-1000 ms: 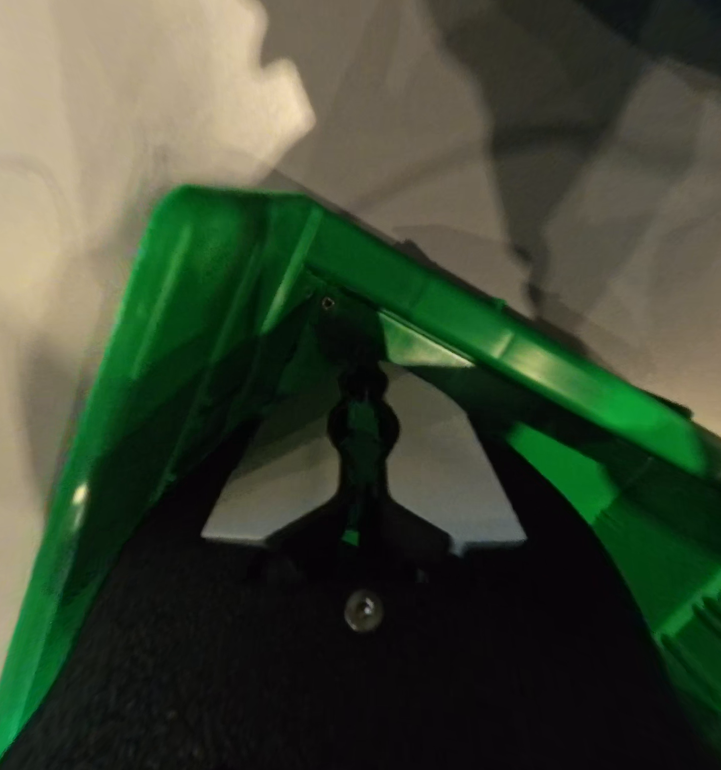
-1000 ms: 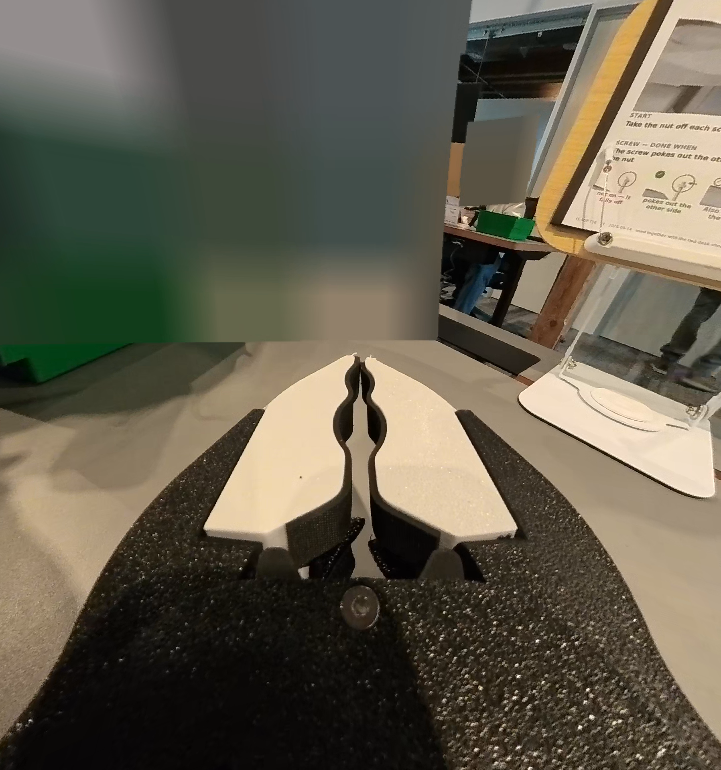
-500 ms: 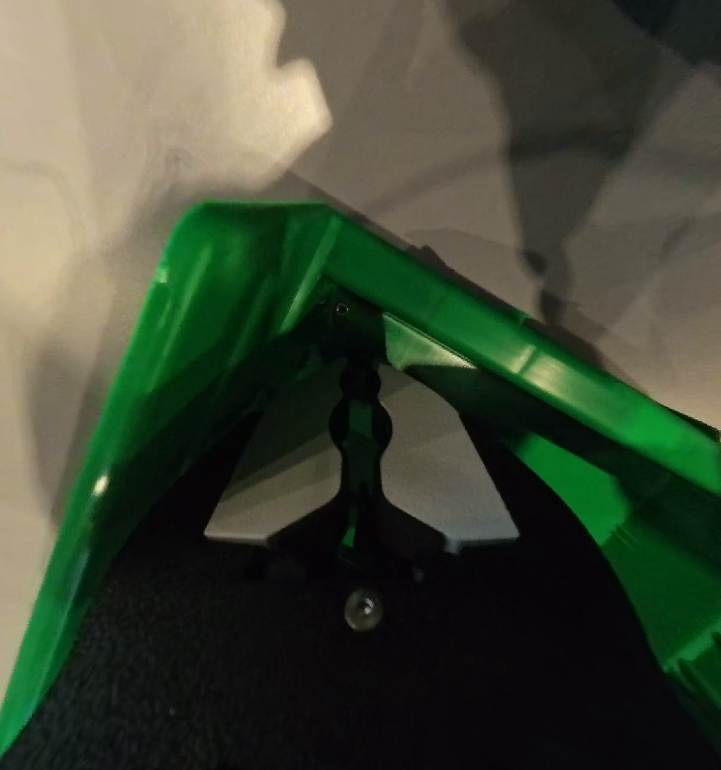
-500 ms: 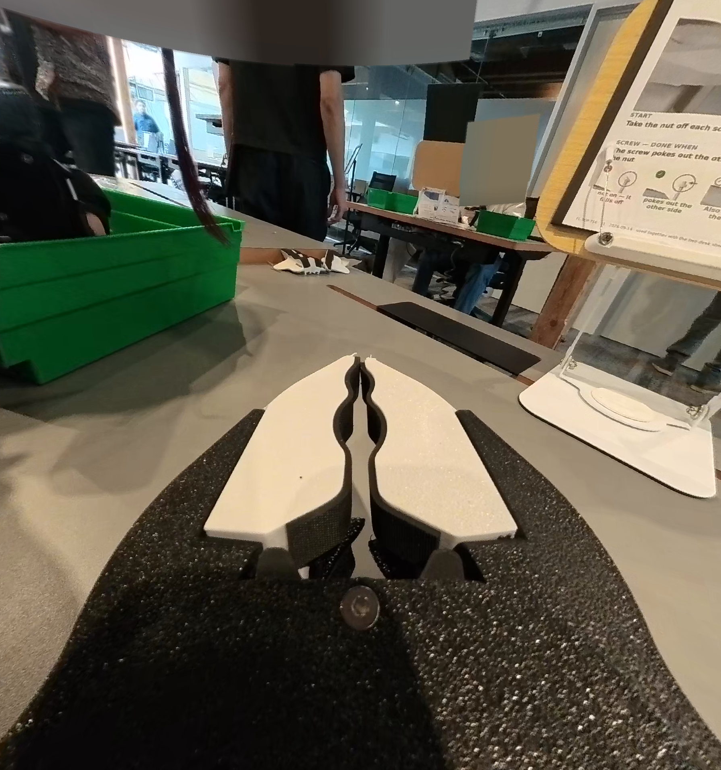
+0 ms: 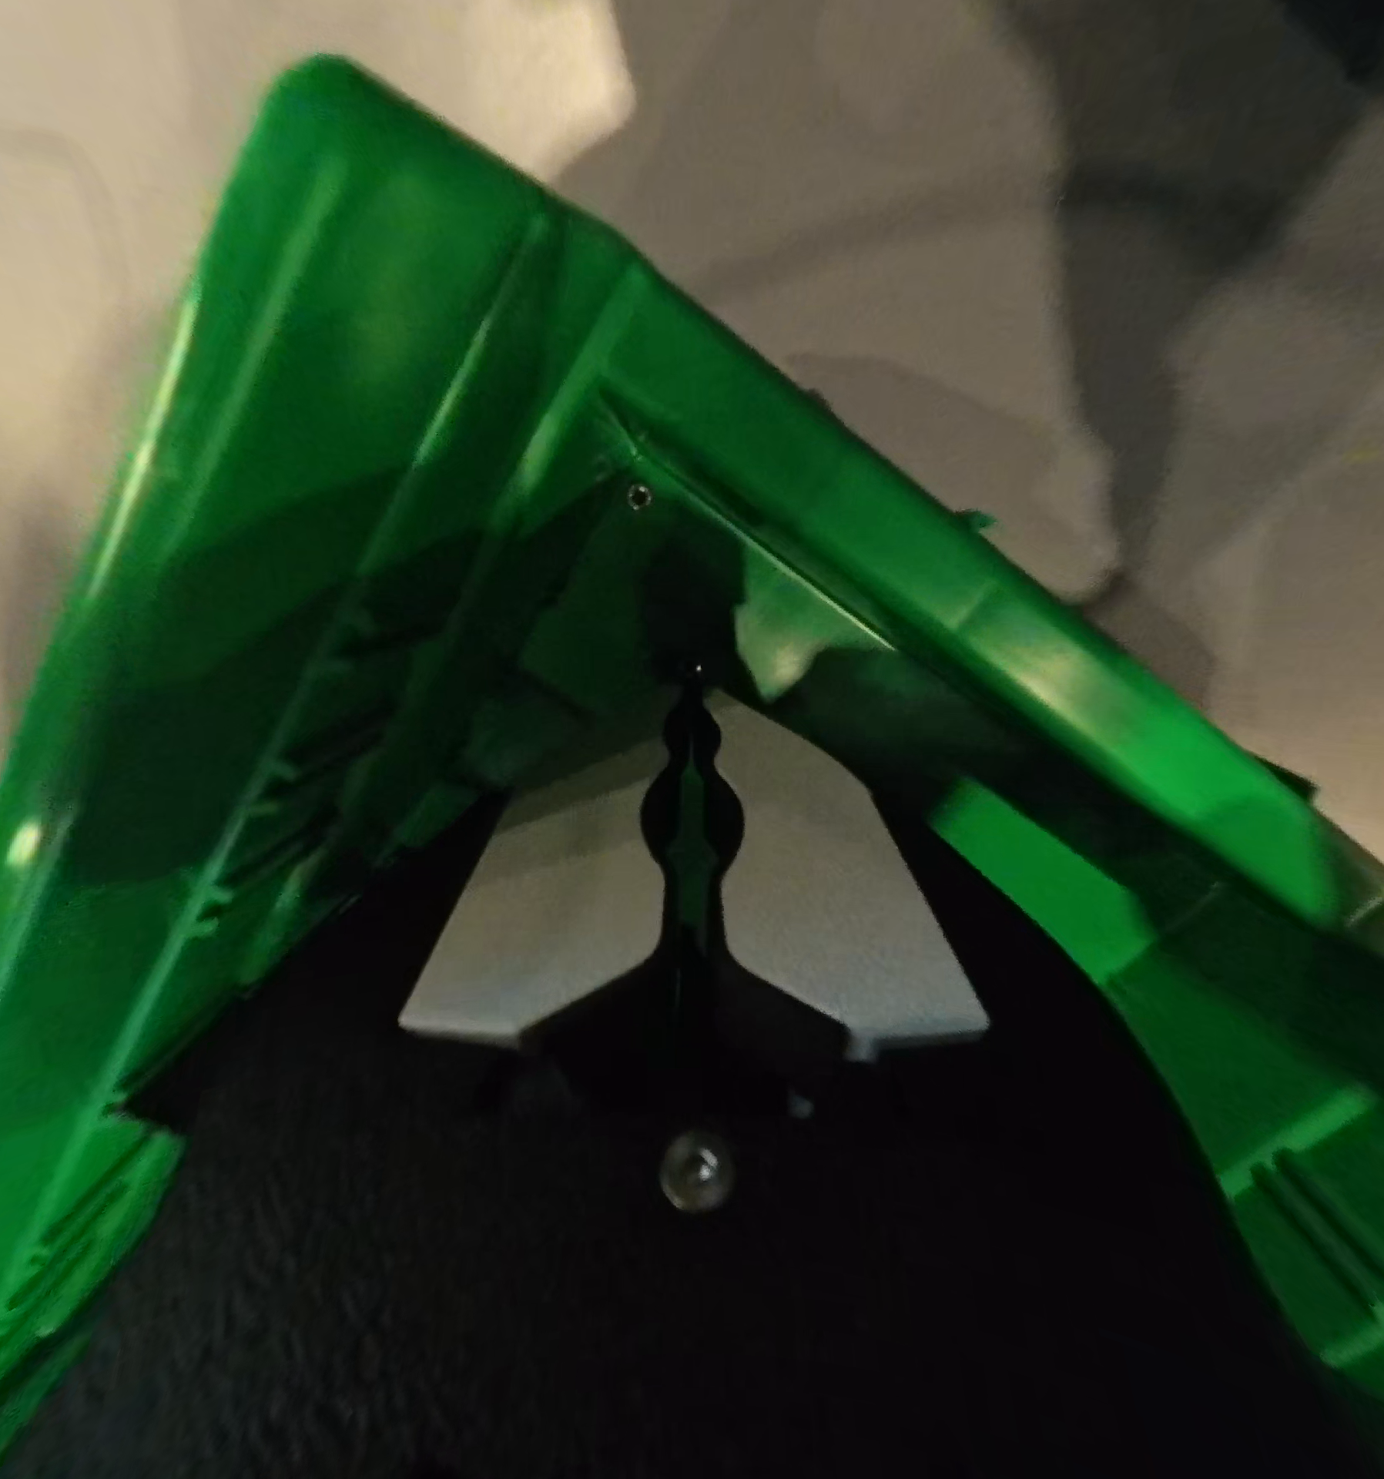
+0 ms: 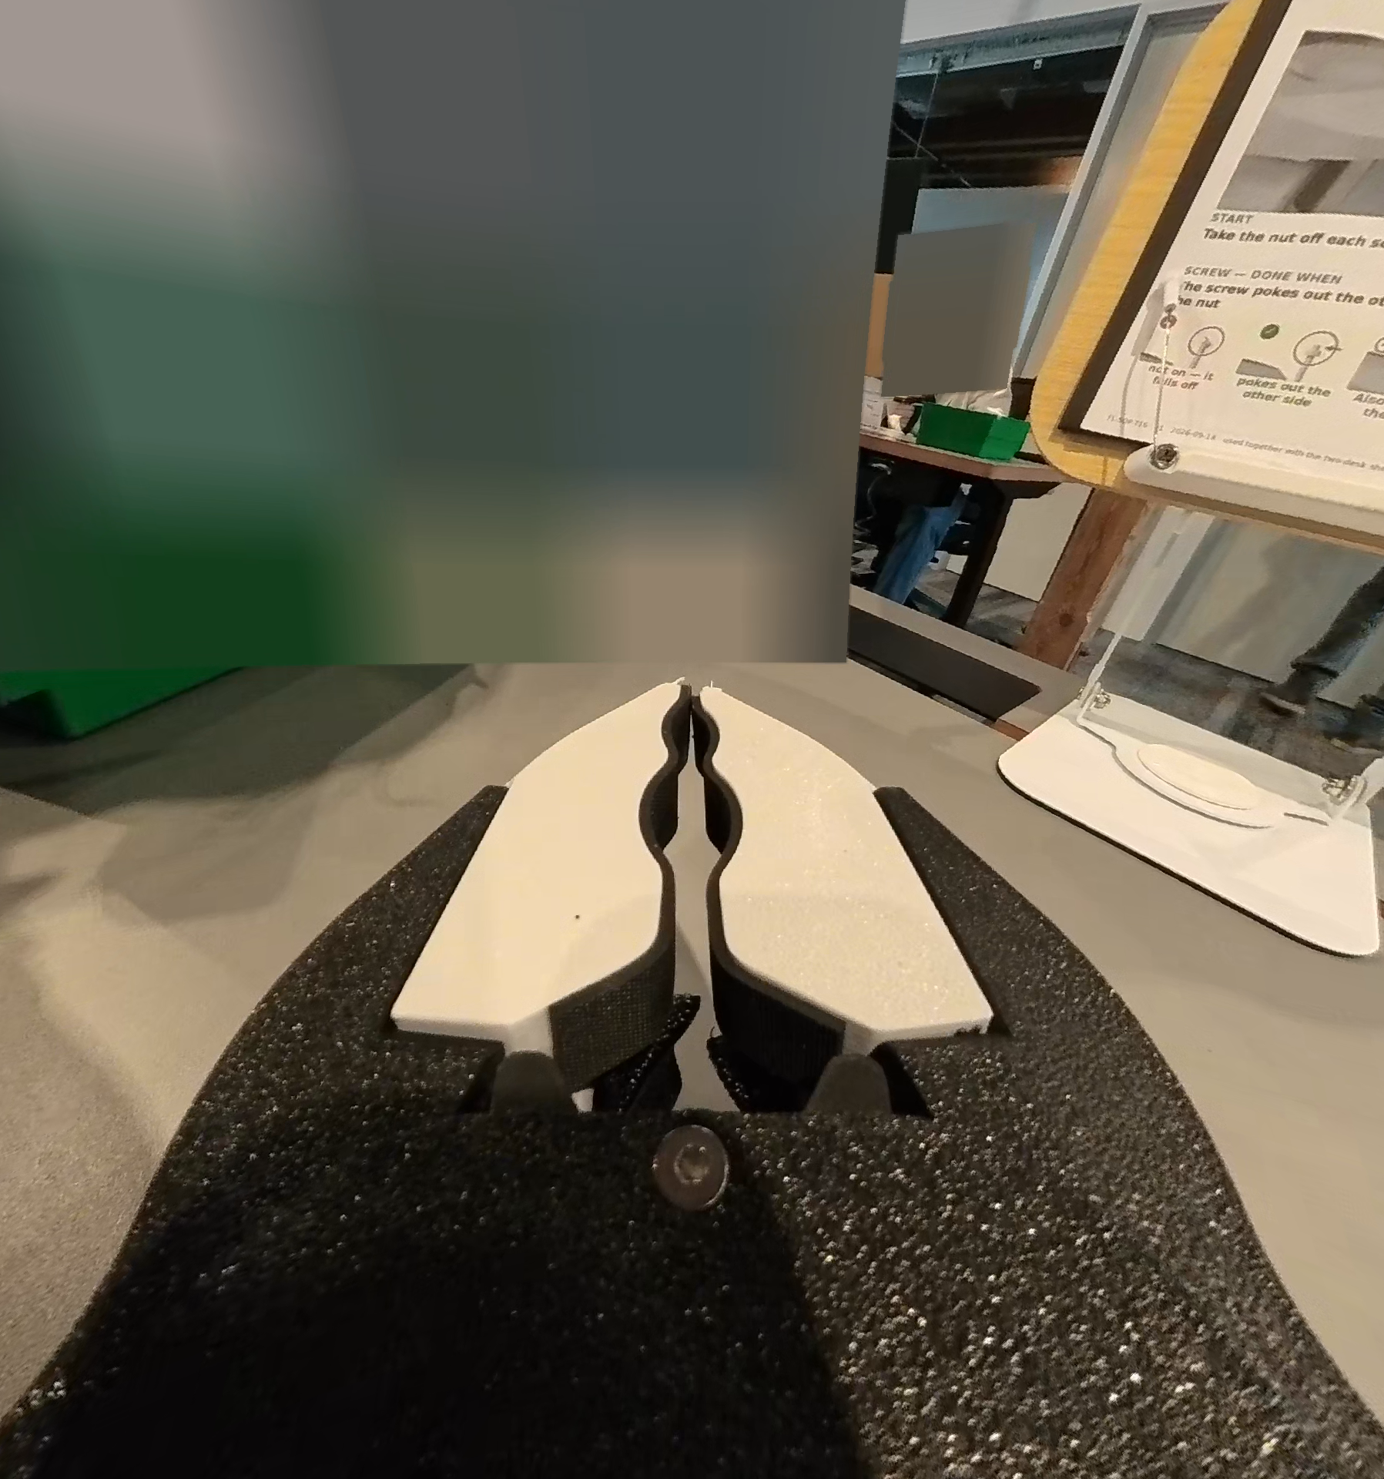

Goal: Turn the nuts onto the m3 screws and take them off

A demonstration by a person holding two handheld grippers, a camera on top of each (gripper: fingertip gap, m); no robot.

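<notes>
The left tongs (image 5: 692, 680) are inside a green bin (image 5: 1032, 640), pointing toward its corner, and their two fingers are pressed together. At the very tip there is a tiny bright speck, but the picture is dark and blurred, so I cannot tell if something is pinched there. A little ahead of the tips, near the corner of the bin, lies one small ring-shaped piece (image 5: 638, 497), probably a nut. I see no screw in either view.

The right tongs (image 6: 692, 708) are also closed together, with nothing between them, low over the grey bench (image 6: 192, 920). To their right stands a white stand (image 6: 1200, 848) that carries an instruction sheet (image 6: 1304, 264).

I think the risk is in the corner of the bin. The nut is very small and sits close to two walls, so the tips may push it deeper into the corner instead of taking it. The shadow in the bin also makes aiming difficult. If the tongs come down while closed, they will only knock the nut away.
</notes>
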